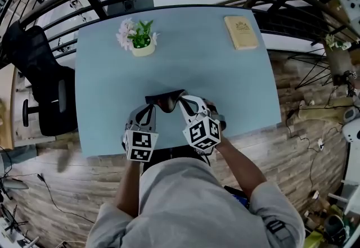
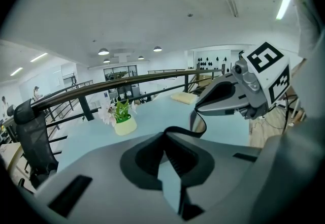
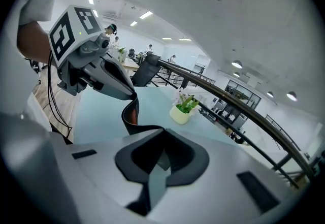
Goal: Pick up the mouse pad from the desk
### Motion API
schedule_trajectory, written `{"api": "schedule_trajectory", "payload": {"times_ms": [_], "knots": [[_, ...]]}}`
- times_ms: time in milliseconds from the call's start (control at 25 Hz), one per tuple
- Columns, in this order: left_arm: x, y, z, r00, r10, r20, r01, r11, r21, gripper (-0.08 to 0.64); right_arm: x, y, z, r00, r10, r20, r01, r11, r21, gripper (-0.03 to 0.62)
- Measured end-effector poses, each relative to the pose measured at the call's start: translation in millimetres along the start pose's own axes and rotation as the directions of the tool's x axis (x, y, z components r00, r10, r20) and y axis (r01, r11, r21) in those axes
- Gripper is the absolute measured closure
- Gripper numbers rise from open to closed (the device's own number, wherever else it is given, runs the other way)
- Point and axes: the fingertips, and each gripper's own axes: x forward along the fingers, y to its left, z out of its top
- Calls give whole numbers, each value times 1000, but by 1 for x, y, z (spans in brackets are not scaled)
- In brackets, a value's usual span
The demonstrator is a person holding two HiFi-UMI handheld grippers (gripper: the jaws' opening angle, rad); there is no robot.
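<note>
Fingers of the left gripper [image 1: 149,104] are pressed together on one edge of the mouse pad [image 1: 167,100], pinching it. The pad appears clear of the desk [image 1: 112,89], sagging in a curve between the two grips; holding both ends likely limits the droop of a limp sheet. The right gripper [image 1: 184,100] pinches the opposite edge likewise. A potted plant [image 1: 140,39] and a tan book [image 1: 241,32] sit well apart at the far side.
</note>
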Motion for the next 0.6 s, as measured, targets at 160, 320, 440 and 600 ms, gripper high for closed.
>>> {"api": "schedule_trajectory", "payload": {"times_ms": [160, 320, 440, 600], "knots": [[-1, 7, 15, 999, 1, 44, -1, 1000, 0, 535, 1, -5, 9, 1000, -9, 15, 9, 1000, 14, 577], [-4, 13, 28, 997, 5, 80, -5, 1000, -7, 535, 1, -14, 16, 999, -23, 31, 22, 999, 38, 577], [-6, 17, 37, 994, 3, 105, -2, 1000, -11, 535, -1, -19, 25, 998, -39, 48, 37, 998, 44, 577], [-8, 23, 47, 992, 8, 128, -8, 1000, -5, 535, -4, -26, 36, 995, -66, 76, 62, 997, 54, 577]]}}
